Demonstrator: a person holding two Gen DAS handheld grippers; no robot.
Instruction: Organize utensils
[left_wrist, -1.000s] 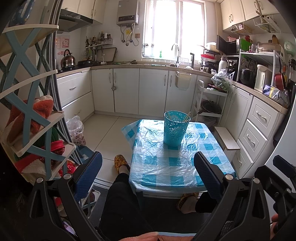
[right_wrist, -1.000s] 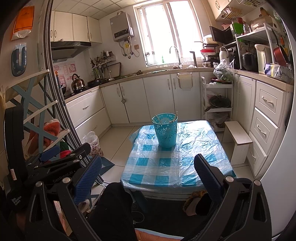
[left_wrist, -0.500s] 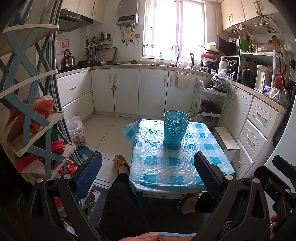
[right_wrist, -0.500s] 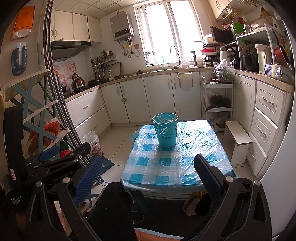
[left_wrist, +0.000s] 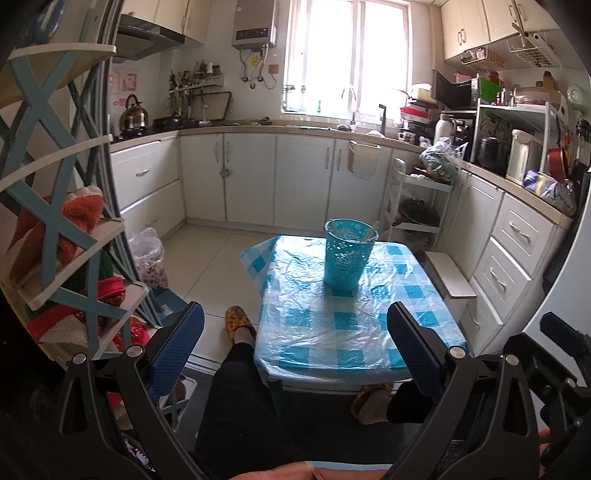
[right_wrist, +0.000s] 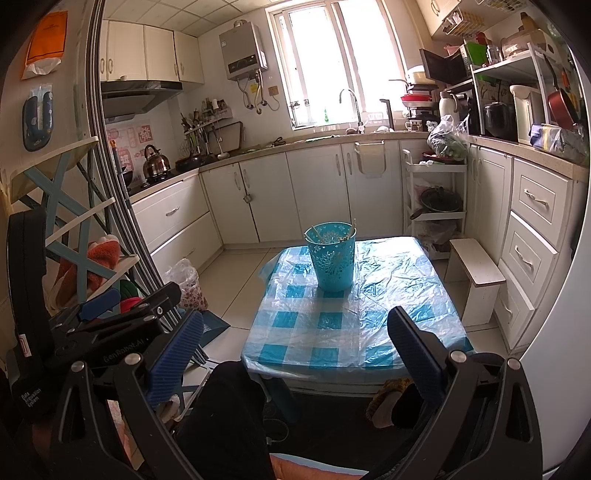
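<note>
A turquoise perforated basket (left_wrist: 349, 253) stands on the low table (left_wrist: 332, 332) with a blue checked cloth under clear plastic; it also shows in the right wrist view (right_wrist: 331, 254). Thin utensil handles (left_wrist: 370, 233) lean inside it, seen too in the right wrist view (right_wrist: 351, 229). My left gripper (left_wrist: 293, 343) is open and empty, held back from the table's near edge above my lap. My right gripper (right_wrist: 295, 347) is open and empty, equally far back. The left gripper's body (right_wrist: 110, 332) shows at the left of the right wrist view.
A shelf rack (left_wrist: 62, 240) with towels stands at the left. White kitchen cabinets (left_wrist: 258, 177) line the back and right. A small white stool (right_wrist: 476, 269) and a trolley (right_wrist: 436, 199) stand to the right of the table. My legs and slippers (left_wrist: 240, 325) are under the table's near edge.
</note>
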